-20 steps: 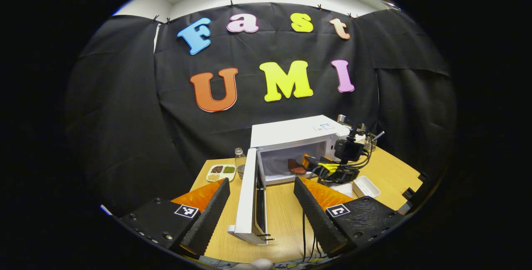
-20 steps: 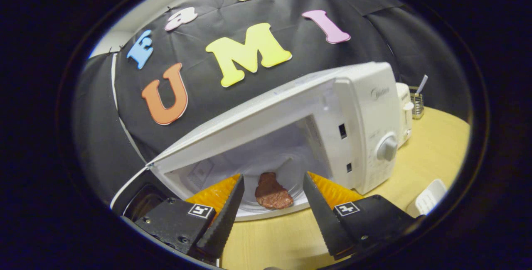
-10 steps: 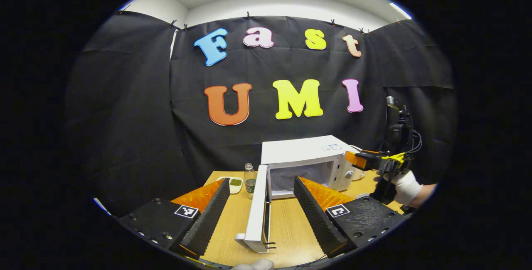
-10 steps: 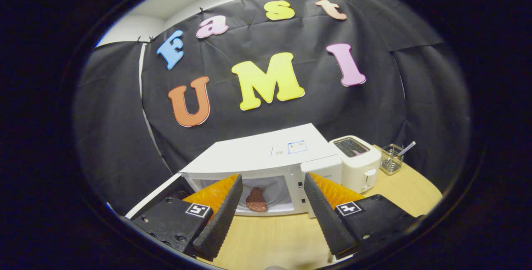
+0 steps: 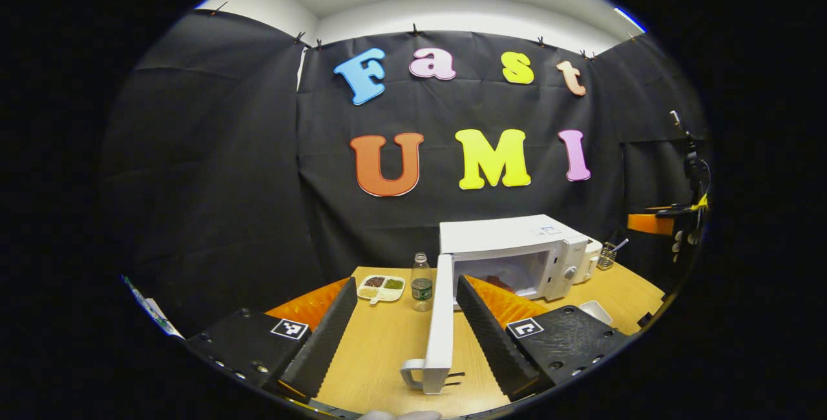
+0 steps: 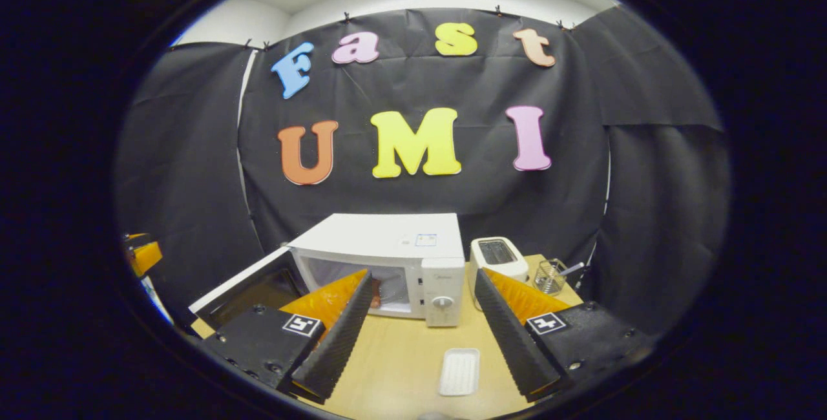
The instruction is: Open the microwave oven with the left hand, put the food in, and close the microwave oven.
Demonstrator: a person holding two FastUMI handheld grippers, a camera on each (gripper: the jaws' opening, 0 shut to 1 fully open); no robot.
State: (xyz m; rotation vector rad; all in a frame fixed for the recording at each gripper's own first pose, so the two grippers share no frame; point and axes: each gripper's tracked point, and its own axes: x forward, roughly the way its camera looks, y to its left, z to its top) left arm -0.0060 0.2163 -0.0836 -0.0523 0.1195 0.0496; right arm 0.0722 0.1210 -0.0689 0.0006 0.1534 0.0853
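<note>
both tools (image 5: 407, 329) (image 6: 420, 336) retreated from boxy white microwave (image 6: 387, 258).

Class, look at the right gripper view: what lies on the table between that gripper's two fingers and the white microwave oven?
In the right gripper view, a small white rectangular tray lies on the bare wooden table, between the right gripper and the white microwave oven.

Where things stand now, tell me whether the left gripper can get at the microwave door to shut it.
Probably yes. The left gripper is open, and the open door stands edge-on between its fingers, apart from both. Nothing lies between them.
</note>
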